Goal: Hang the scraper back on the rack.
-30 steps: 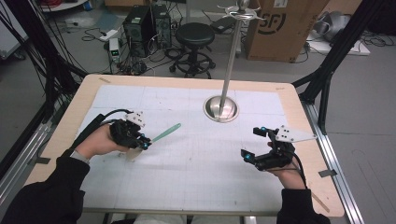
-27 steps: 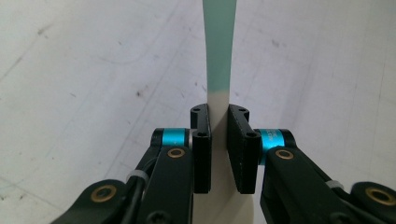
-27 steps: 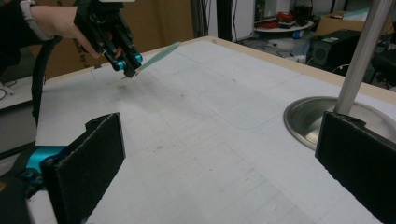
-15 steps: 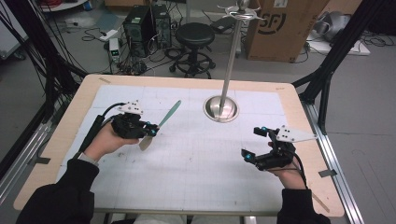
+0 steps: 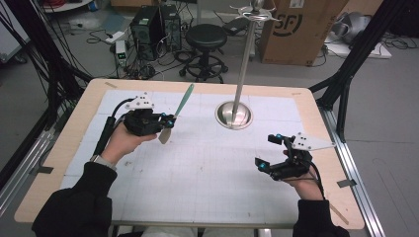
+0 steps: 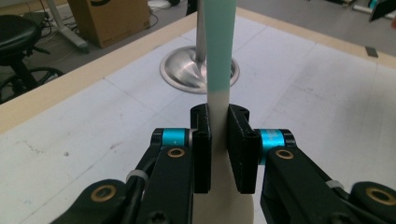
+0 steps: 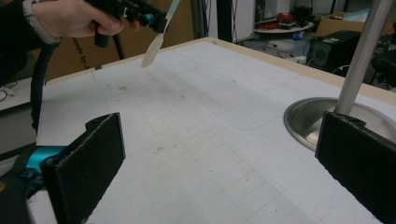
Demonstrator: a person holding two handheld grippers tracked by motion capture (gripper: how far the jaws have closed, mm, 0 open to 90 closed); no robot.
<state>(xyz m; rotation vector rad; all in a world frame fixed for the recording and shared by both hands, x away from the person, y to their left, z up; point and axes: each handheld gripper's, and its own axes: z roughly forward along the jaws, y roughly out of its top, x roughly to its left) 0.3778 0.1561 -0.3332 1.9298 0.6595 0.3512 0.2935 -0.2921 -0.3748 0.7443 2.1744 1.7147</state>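
Left gripper [image 5: 167, 122] clamped on spatula [image 5: 177, 111] at its white neck, held clear above the mat [image 5: 197, 173], left of the stand [image 5: 234, 114]. Long axis runs up and away: green handle points to the far edge, white blade toward the person. Right gripper [image 5: 269, 151] spread wide, nothing between its jaws, low at the mat's right, well apart; left is nearer the stand

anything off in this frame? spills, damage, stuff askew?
Nothing stands out. The left tongs grip a spatula at its pale end, green handle pointing away, clear of the mat. The right tongs are open. The metal stand is upright.
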